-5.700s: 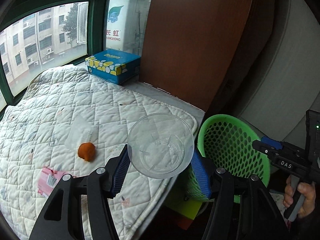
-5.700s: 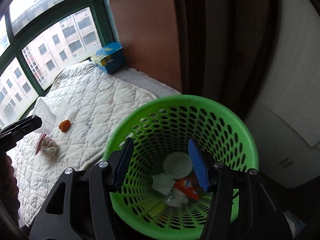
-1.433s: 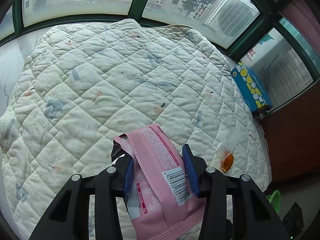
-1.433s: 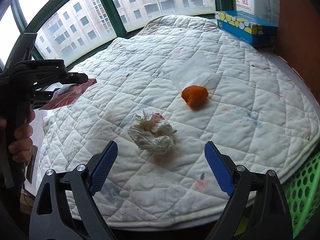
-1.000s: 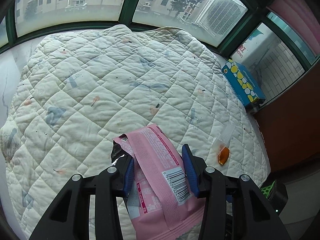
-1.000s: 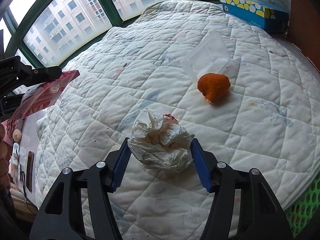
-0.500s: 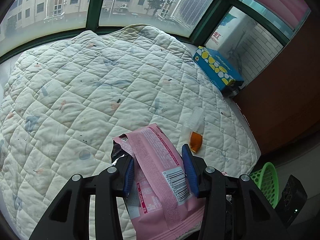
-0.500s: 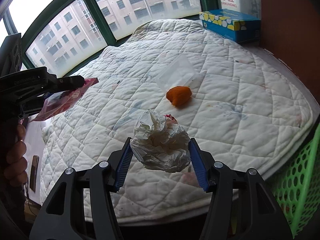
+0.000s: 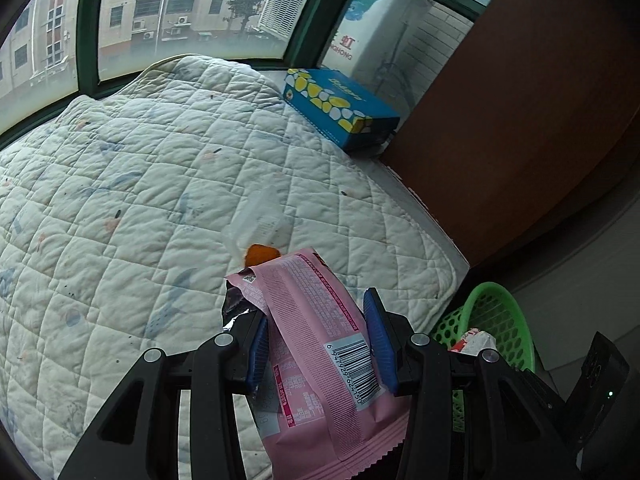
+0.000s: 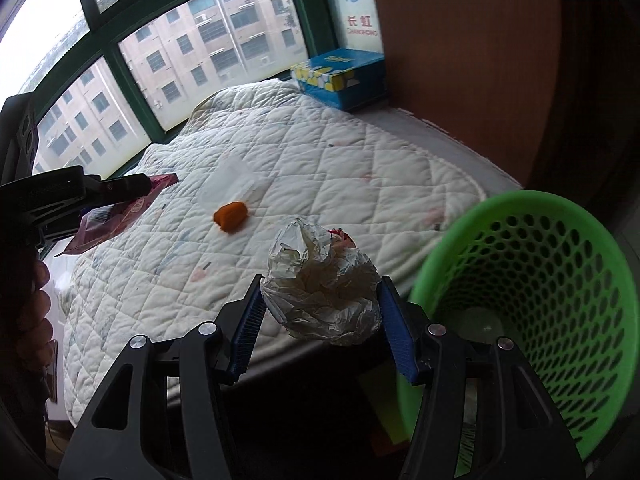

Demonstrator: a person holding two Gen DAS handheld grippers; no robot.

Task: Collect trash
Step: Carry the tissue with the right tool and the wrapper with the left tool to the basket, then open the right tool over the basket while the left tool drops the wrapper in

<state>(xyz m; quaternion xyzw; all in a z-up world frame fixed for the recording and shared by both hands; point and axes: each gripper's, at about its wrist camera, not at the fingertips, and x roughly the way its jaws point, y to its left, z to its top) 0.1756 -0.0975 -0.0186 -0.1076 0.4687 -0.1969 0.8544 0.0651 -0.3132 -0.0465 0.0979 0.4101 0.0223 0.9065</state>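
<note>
Left wrist view
- Left gripper (image 9: 318, 340): its jaws are clenched on the pink wrapper (image 9: 320, 344); both blue pads press on the sides of it.
- Pink wrapper: it is long and flat, with a barcode on the near end and a torn dark foil edge at the far left; it is lifted above the quilt (image 9: 140, 200).
- Orange piece (image 9: 261, 254): it lies on the quilt, just behind the far end of the wrapper, and is partly hidden by it.
- Clear plastic piece (image 9: 260, 226): it lies on the quilt, touching the orange piece on its far side.
- Green basket (image 9: 516, 320): it stands on the floor beyond the right edge of the quilt; some trash lies inside it.
- Blue box (image 9: 340, 108): it is at the far corner, near the window (image 9: 192, 8) and beside a brown panel.

Right wrist view
- Right gripper (image 10: 320, 320): its jaws are grasping the crumpled paper ball (image 10: 324, 284), one pad on each side.
- Crumpled paper ball: it is whitish with a small red spot on top; it is held in the air over the near edge of the quilt, just left of the basket rim.
- Green basket (image 10: 560, 248): it is at the right, open on top; pale trash is visible at its bottom.
- Orange piece (image 10: 230, 216): it is on the quilt, well apart from the ball.
- Left gripper (image 10: 148, 186): it is seen at the left with the pink wrapper (image 10: 116, 216) in it; a hand (image 10: 38, 312) holds its grip.
</note>
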